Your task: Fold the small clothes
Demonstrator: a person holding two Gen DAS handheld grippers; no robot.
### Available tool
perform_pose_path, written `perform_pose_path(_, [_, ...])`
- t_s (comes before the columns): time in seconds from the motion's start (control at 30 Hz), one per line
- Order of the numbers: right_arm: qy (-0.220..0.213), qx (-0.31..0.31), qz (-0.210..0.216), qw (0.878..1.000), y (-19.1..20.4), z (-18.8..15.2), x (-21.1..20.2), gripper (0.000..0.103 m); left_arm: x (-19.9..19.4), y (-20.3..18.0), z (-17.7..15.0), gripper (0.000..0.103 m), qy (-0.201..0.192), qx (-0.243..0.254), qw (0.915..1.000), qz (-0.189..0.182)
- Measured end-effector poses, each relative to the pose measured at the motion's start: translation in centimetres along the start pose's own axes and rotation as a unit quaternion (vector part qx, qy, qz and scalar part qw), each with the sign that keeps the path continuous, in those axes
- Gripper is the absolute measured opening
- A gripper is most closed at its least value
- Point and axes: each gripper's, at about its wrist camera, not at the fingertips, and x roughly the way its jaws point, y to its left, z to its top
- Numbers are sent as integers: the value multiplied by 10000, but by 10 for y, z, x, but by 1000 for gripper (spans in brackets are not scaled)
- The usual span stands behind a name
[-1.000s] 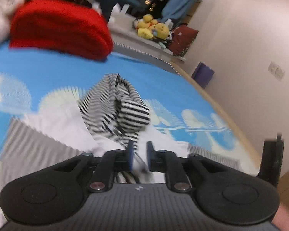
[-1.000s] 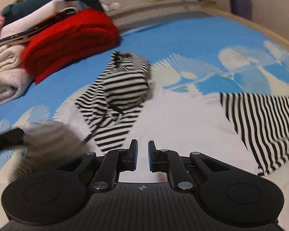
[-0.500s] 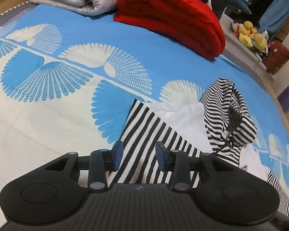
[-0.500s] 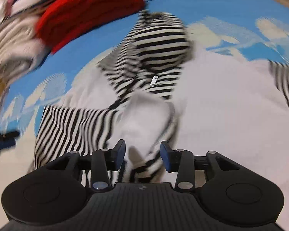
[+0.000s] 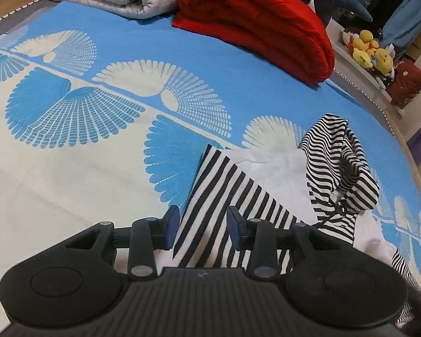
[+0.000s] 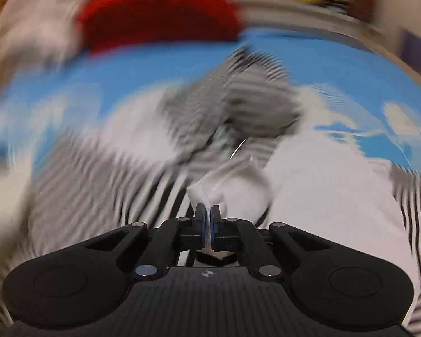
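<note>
My right claw [image 6: 207, 214] is pinching a white fold of the striped hooded top [image 5: 269, 185], which lies spread on the bed [image 5: 70, 185] near its right edge. My left claw [image 5: 202, 224] hangs spread over the top's striped sleeve, pads clear of it.
</note>
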Motion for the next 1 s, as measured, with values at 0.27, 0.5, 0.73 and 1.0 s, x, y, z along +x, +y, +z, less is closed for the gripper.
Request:
perform_pose_path(0.27, [169, 2003, -903, 9754, -71, -16, -15, 2, 3, -10, -5, 40, 93, 126, 9999, -61])
perform_pose_path(0.5, [883, 2924, -1012, 9468, -90, -39, 1, 54, 10, -14, -11, 40, 258, 136, 9996, -53])
perform_pose_path(0.73, [975, 2977, -1246, 9415, -105, -40, 20, 41, 7, -31, -13, 40, 252, 225, 9993, -130])
perform_pose_path(1.0, [-54, 2402, -553, 9691, -82, -11, -5, 7, -6, -47, -5, 40, 28, 281, 9992, -276])
